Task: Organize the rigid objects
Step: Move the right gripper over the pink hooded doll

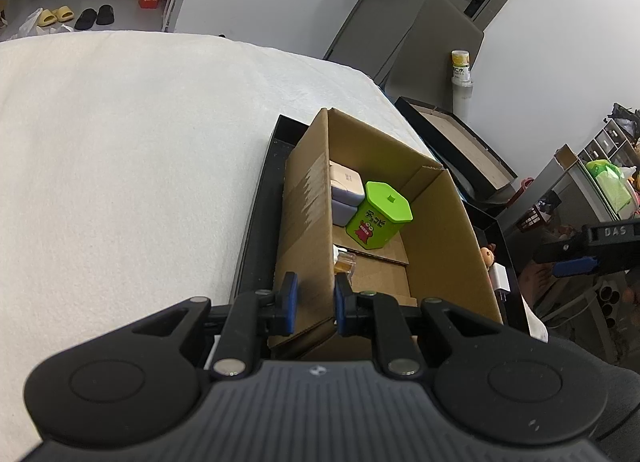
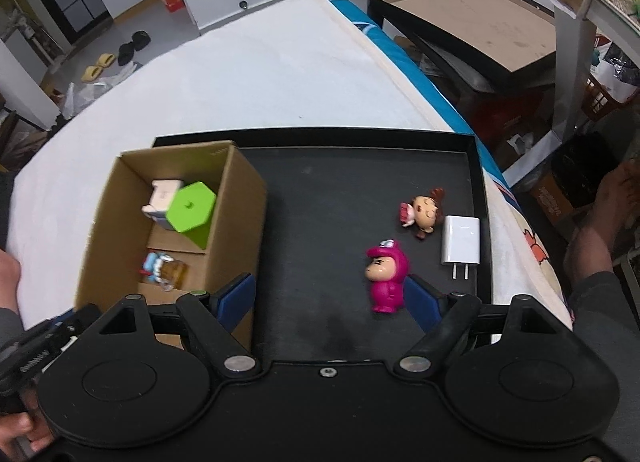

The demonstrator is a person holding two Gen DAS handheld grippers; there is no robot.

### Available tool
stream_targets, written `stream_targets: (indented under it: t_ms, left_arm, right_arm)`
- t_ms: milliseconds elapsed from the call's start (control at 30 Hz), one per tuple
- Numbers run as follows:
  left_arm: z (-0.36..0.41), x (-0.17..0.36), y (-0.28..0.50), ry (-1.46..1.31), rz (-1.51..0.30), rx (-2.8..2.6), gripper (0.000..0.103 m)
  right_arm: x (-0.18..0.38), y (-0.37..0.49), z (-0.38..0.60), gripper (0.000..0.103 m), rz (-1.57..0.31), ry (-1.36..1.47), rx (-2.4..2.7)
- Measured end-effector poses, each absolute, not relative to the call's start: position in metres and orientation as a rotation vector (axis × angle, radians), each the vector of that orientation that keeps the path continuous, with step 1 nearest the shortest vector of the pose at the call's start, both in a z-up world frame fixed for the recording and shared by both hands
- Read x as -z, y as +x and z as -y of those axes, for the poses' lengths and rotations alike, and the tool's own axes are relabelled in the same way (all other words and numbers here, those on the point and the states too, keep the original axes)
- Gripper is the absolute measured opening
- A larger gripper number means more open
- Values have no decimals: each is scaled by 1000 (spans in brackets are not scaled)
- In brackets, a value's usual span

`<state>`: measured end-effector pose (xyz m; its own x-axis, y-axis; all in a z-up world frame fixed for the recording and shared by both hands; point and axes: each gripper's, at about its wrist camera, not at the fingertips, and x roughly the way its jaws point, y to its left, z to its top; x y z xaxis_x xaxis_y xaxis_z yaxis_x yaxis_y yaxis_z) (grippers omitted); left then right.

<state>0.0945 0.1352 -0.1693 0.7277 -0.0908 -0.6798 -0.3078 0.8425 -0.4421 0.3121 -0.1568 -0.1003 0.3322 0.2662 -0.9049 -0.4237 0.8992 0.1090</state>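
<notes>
A cardboard box (image 2: 236, 190) stands in the left part of a black tray (image 2: 328, 182). In it are a green hexagonal tin (image 2: 191, 206), a white case (image 2: 162, 195) and a small amber figure (image 2: 164, 271). My left gripper (image 1: 316, 294) is shut on the box's left wall (image 1: 306, 222). The tin (image 1: 380, 214) and the case (image 1: 346, 186) show inside the box in the left wrist view. My right gripper (image 2: 330, 294) is open above the tray; a pink figurine (image 2: 386, 274) lies near its right finger. A brown-haired figurine (image 2: 423, 211) and a white charger (image 2: 460, 240) lie further right.
The tray lies on a white bed (image 2: 260, 74). A black-framed board (image 2: 472, 22) stands beyond the bed's right edge. Shelves and clutter (image 2: 592, 74) are at the right. Slippers (image 1: 76, 16) lie on the floor far off. A person's bare foot (image 2: 600, 230) is at the right.
</notes>
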Motion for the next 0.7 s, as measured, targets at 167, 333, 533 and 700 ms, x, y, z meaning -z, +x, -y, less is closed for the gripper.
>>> stream_targets:
  t_ms: [167, 333, 533, 700]
  left_arm:
    - [-133, 169, 96, -562, -759, -138, 17]
    - [-131, 168, 97, -554, -761, -146, 17]
    - [-132, 168, 97, -567, -763, -153, 17]
    - [-131, 169, 99, -567, -762, -160, 17]
  right_arm:
    - [116, 318, 164, 80, -1149, -182, -438]
    - [139, 325, 168, 80, -1162, -214, -418]
    - [166, 331, 164, 80, -1165, -255, -401]
    - [180, 336, 155, 80, -1152, -301, -390]
